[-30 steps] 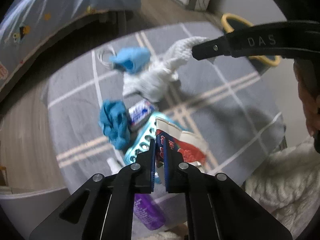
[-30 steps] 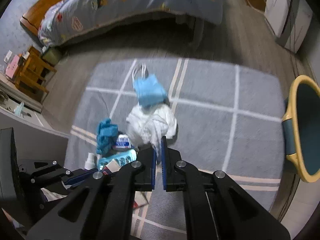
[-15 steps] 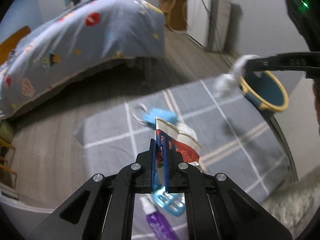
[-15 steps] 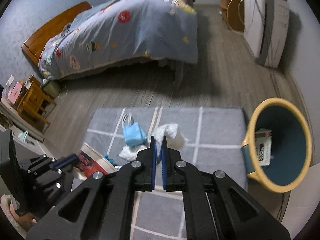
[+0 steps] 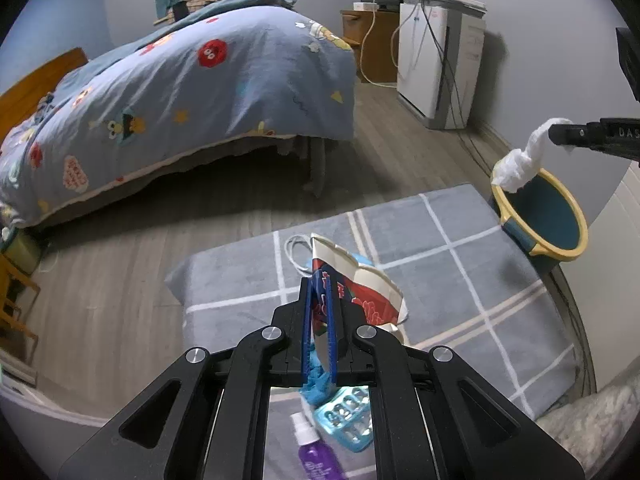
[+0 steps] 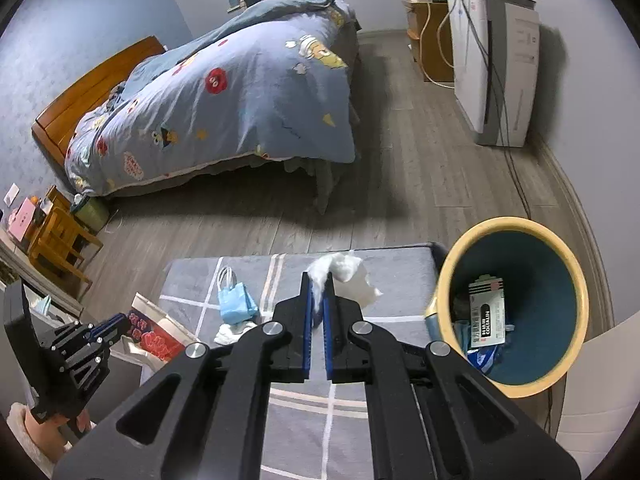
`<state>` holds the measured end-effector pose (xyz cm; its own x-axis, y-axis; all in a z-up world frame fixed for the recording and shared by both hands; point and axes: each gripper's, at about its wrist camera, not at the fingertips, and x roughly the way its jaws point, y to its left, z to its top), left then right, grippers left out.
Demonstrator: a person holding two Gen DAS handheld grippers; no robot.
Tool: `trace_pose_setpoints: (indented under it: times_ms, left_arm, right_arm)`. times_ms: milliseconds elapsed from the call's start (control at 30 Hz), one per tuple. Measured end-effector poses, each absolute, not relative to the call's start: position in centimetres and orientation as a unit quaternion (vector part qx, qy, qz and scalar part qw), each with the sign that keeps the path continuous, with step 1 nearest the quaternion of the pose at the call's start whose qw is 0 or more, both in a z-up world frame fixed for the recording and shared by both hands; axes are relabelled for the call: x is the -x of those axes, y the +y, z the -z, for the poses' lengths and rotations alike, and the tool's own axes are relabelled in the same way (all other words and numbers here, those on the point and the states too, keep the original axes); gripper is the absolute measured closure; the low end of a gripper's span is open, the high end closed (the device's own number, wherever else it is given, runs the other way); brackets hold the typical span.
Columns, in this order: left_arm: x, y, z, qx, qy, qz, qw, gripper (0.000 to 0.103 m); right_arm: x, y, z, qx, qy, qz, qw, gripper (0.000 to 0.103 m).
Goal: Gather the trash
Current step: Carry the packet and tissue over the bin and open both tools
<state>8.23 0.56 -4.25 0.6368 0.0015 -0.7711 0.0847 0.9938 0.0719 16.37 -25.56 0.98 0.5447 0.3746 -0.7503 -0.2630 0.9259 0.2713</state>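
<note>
A flattened paper carton (image 5: 360,296), stiff-ish but crushable, was pinched at its edge by the left gripper (image 5: 319,312) above the rug (image 5: 460,300). White tissue (image 6: 340,270), soft and weightless, was clamped by the right gripper (image 6: 318,304), near the bin (image 6: 512,308).

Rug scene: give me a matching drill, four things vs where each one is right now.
Things:
1. white tissue
2. red paper cup
3. blue gift bag
4. printed box

Places:
A. lying on the rug
B. inside the bin
C. pinched in the right claw
D. pinched in the left claw

Pairs: 1-C, 2-D, 3-A, 4-B
</note>
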Motion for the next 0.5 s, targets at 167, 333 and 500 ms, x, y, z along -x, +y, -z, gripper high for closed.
trace_pose_setpoints:
  times_ms: [167,333,500]
  left_arm:
    - [-8.4,-1.0,3.9,-0.045,0.426,0.035,0.903,0.096]
    - [-8.8,-3.1,3.0,-0.044,0.419,0.046,0.906,0.096]
    - [-9.2,-5.4,2.4,-0.052,0.411,0.052,0.909,0.096]
  right_arm:
    - [-16.2,-27.4,-1.4,-0.065,0.436,-0.166,0.882,0.099]
    - [-15.6,-30.6,-2.3,-0.069,0.422,-0.146,0.892,0.099]
    - [-14.9,-34.2,-3.5,-0.072,0.403,-0.123,0.904,0.099]
